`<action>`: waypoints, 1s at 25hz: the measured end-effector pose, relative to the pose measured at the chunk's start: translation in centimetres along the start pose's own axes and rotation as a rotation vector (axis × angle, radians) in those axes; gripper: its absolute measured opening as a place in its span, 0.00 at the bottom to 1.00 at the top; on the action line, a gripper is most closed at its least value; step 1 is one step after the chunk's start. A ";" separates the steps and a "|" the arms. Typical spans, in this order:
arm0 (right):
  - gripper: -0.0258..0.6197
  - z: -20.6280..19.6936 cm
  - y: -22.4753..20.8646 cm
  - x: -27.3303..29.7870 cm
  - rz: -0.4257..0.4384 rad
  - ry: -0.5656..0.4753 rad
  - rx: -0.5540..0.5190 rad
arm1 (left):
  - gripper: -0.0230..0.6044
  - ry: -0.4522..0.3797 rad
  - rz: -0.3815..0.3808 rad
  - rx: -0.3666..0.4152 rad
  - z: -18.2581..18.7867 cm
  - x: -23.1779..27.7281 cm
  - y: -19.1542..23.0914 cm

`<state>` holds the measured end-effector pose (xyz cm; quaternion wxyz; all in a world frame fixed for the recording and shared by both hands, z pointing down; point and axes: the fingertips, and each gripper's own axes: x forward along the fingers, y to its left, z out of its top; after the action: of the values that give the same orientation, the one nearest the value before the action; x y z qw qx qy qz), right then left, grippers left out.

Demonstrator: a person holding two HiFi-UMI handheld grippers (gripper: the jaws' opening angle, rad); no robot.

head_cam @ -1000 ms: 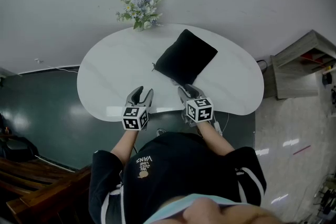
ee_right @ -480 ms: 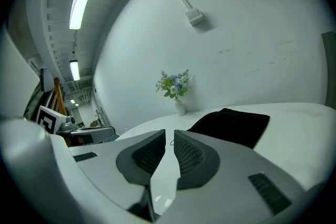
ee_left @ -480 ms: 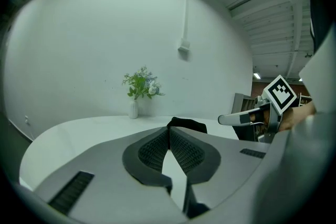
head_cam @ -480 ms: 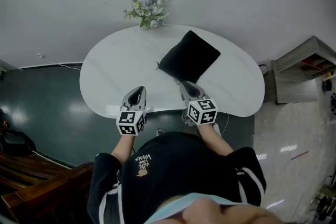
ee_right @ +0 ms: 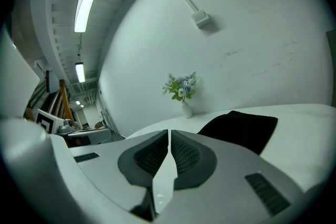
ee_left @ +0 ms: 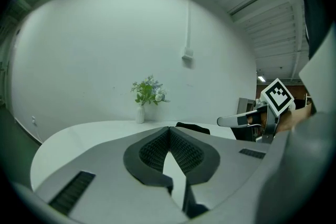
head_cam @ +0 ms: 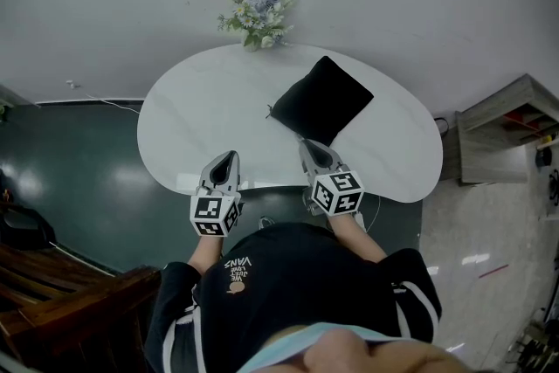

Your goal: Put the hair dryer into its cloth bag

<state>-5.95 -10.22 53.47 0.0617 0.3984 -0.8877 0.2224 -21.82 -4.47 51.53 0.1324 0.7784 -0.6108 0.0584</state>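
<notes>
A plump black cloth bag (head_cam: 321, 100) lies on the white oval table (head_cam: 201, 109), right of middle; it also shows in the left gripper view (ee_left: 193, 127) and the right gripper view (ee_right: 241, 131). No hair dryer is in view. My left gripper (head_cam: 227, 157) hovers over the table's near edge, well left of the bag, its jaws closing to shut with nothing between them (ee_left: 169, 128). My right gripper (head_cam: 308, 145) hangs just in front of the bag's near corner, apart from it, its jaws likewise closing to shut and empty (ee_right: 169, 131).
A vase of flowers (head_cam: 260, 13) stands at the table's far edge by the wall. A grey shelf unit (head_cam: 511, 113) is off to the right, a wooden bench (head_cam: 52, 310) at lower left. The person's dark torso fills the bottom of the head view.
Both grippers went from open to shut and rose a little, drawing back towards the person. The bag has not moved.
</notes>
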 end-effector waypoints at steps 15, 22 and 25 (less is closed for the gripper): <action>0.11 -0.3 -0.4 0.4 -0.037 0.019 -0.023 | 0.07 -0.006 0.038 -0.062 -0.6 -1.3 1.5; 0.11 0.0 -0.3 0.5 -0.034 0.016 -0.022 | 0.07 -0.005 0.042 -0.067 -0.7 -1.3 1.4; 0.11 0.1 -0.4 0.6 -0.034 0.014 -0.021 | 0.07 -0.004 0.043 -0.071 -0.7 -1.4 1.3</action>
<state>-6.08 -10.86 53.68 0.0757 0.4112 -0.8827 0.2147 -23.33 -3.25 52.06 0.1575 0.7599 -0.6296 0.0378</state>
